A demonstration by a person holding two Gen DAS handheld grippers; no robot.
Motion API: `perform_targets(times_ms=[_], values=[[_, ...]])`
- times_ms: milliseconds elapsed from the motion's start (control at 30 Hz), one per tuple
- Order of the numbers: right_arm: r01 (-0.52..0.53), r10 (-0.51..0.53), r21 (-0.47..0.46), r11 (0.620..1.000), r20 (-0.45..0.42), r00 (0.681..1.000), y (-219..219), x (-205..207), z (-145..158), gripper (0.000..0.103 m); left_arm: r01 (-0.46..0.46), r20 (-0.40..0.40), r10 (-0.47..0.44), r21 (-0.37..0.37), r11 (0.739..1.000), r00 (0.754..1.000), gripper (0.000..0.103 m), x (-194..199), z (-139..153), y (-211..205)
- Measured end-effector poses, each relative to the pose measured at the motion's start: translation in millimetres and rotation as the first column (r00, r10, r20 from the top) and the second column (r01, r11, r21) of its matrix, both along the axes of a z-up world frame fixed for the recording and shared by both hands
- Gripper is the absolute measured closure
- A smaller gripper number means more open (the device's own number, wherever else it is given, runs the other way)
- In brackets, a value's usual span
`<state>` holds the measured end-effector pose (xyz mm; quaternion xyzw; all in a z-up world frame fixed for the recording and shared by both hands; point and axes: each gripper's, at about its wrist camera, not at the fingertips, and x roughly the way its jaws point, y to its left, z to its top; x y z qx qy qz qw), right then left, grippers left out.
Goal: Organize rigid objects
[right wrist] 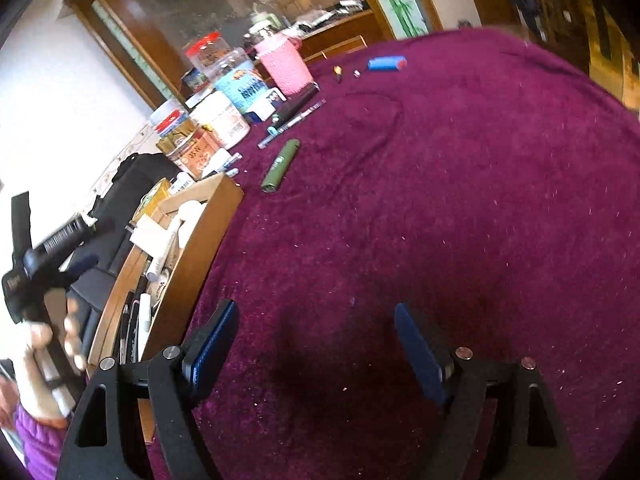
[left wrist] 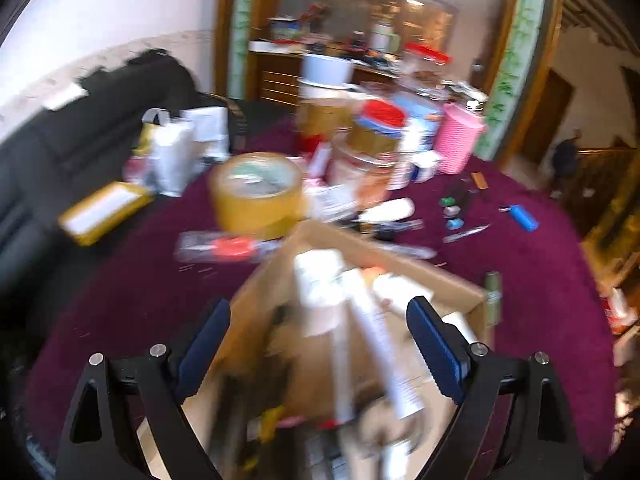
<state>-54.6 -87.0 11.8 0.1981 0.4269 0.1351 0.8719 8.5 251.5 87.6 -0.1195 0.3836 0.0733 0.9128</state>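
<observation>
A cardboard box holding tubes, pens and small white containers sits on the purple tablecloth. My left gripper is open and empty, hovering over the box; this view is blurred. The box also shows in the right wrist view at the left. My right gripper is open and empty, low over bare cloth to the right of the box. A green tube lies beyond the box; it also shows in the left wrist view. A blue cylinder lies far back.
Jars, a pink cup and cans crowd the table's back. A tape roll, a yellow box and white bags lie beyond the cardboard box. Pens and small items are scattered nearby. The left gripper and hand show in the right wrist view.
</observation>
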Motion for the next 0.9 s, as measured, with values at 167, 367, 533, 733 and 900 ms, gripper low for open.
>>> perform_targets(times_ms=[167,367,533,733,900], values=[[0.001,-0.001,0.015,1.0,-0.006,1.0,-1.3,0.5,-1.9,0.019,-0.09,-0.119,0.108,0.146,0.985,0.987,0.016,38.4,-20.9,11.7],[-0.008,0.009,0.016,1.0,-0.007,1.0,-0.1,1.6,-1.5,0.017,-0.201,-0.081,0.228,0.253,0.946,0.97,0.018,25.7,-16.5,43.5],[-0.013,0.014,0.024,1.0,-0.007,1.0,-0.8,1.8,-1.4,0.015,-0.192,-0.061,0.21,0.216,0.957,0.976,0.018,21.3,-13.8,56.0],[-0.023,0.024,0.031,0.999,-0.007,1.0,0.2,2.7,-1.6,0.012,-0.068,-0.061,0.071,0.047,0.997,0.996,0.018,36.8,-22.4,43.7],[-0.031,0.032,0.035,0.999,-0.007,0.999,0.6,3.9,-1.9,0.011,0.063,-0.086,-0.055,0.091,0.994,0.995,0.018,51.0,-30.6,1.8]])
